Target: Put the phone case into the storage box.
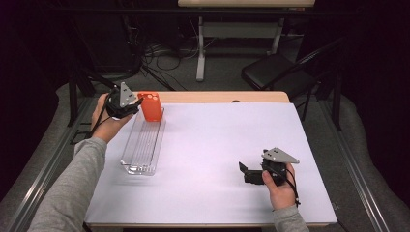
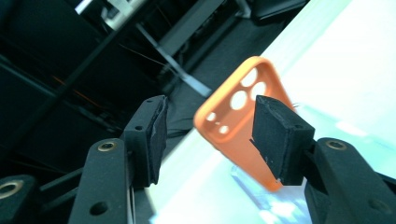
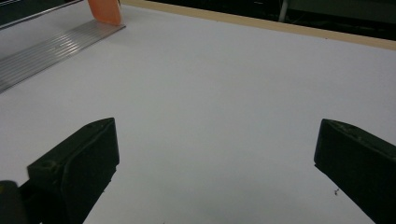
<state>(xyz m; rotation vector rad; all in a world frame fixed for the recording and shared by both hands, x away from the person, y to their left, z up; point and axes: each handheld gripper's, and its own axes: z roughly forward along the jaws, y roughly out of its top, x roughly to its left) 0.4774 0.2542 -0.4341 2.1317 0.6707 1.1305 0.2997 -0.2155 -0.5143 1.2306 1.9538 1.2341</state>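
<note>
An orange phone case [image 1: 151,107] stands upright at the far end of a clear ribbed rack [image 1: 142,147] on the left of the white table. My left gripper [image 1: 134,104] hovers just left of the case, held in a hand. In the left gripper view its jaws are apart around the left gripper [image 2: 208,105] midpoint; the case [image 2: 233,126] lies beyond them, partly behind the right pad, with no pad pressing on it. My right gripper [image 1: 243,172] rests low at the front right, open over bare table [image 3: 215,126]. The case's lower end [image 3: 105,10] and the rack [image 3: 46,51] show far off.
The white tabletop [image 1: 217,140] ends in a wooden strip [image 1: 222,96] at the far edge. Beyond it stand a black folding chair [image 1: 275,72] and a desk leg [image 1: 200,48] with cables on the floor. Metal rails run along both sides.
</note>
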